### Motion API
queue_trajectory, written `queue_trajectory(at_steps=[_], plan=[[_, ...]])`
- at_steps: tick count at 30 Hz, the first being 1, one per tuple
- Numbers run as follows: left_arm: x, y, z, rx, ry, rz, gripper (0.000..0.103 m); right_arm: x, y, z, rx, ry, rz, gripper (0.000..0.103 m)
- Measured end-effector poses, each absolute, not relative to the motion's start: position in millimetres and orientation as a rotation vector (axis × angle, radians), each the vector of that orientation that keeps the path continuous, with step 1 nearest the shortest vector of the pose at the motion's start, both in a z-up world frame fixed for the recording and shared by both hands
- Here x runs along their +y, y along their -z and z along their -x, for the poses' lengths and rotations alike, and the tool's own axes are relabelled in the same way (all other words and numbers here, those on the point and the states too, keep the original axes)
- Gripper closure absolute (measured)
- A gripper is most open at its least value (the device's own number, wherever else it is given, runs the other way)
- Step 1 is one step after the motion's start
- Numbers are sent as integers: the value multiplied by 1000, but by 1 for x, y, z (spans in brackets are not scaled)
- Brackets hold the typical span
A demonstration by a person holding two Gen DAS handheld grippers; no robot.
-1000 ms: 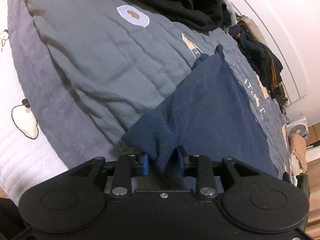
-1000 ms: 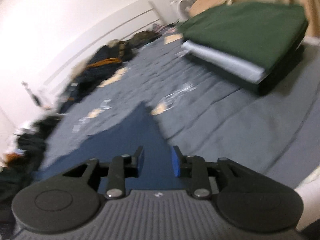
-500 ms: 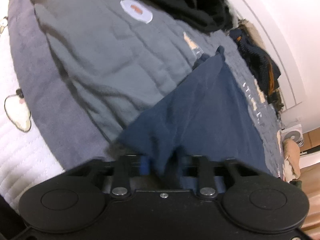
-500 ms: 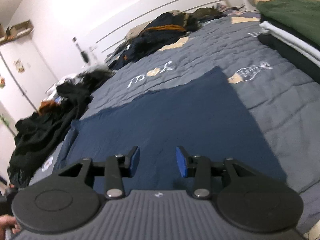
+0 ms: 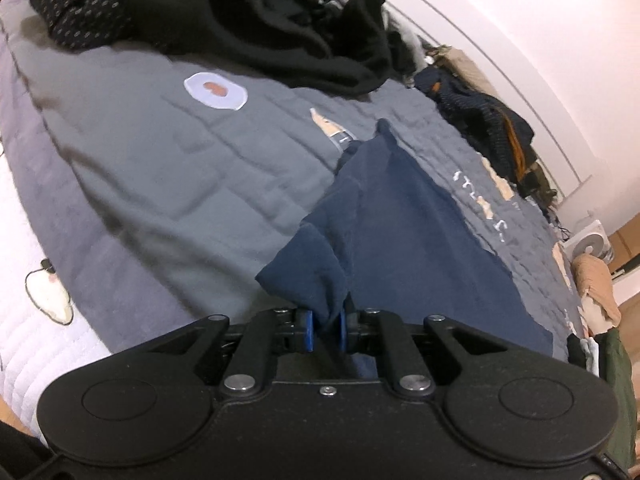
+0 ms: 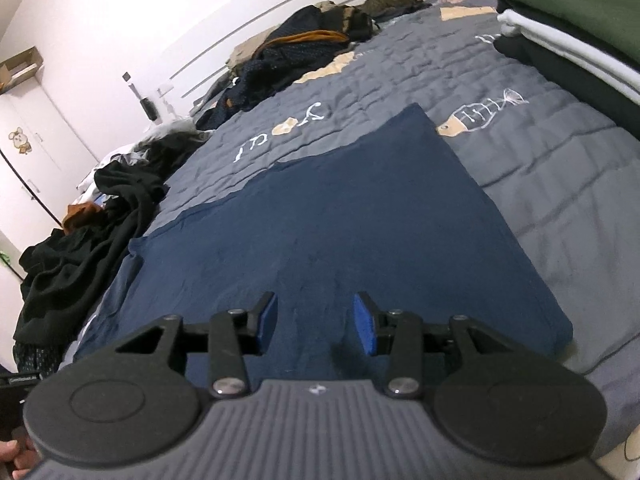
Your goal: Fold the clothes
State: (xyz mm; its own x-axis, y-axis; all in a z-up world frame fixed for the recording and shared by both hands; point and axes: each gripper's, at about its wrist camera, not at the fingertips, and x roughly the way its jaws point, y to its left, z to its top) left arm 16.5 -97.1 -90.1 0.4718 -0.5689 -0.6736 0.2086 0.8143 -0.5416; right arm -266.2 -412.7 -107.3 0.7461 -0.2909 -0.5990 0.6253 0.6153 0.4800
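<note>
A navy blue garment lies spread flat on the grey quilted bed. In the left wrist view my left gripper is shut on a bunched corner of the navy garment and lifts that edge off the bed. In the right wrist view my right gripper is open and empty, low over the near edge of the garment, its blue pads apart.
A pile of black clothes lies at the far end of the grey quilt, seen also at the left in the right wrist view. Dark clothes lie by the wall. A stack of folded clothes sits at the right.
My left gripper has closed tighter on the garment corner and pulled it up. My right gripper swung left from the folded stack to over the navy garment and opened wider.
</note>
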Motion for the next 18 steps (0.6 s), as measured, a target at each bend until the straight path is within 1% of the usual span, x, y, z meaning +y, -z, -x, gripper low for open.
queue_trajectory(at_steps=[9,13,18], plan=[[-99,110,-28,1027,420,433,89,-408,106,260,515,525,-723,61],[-104,104,-23,972,439,395,90,-409,106,261,515,530,-733,61],[-119,84,-8,854,499,277,92,-412,105,263,512,532,-751,61]])
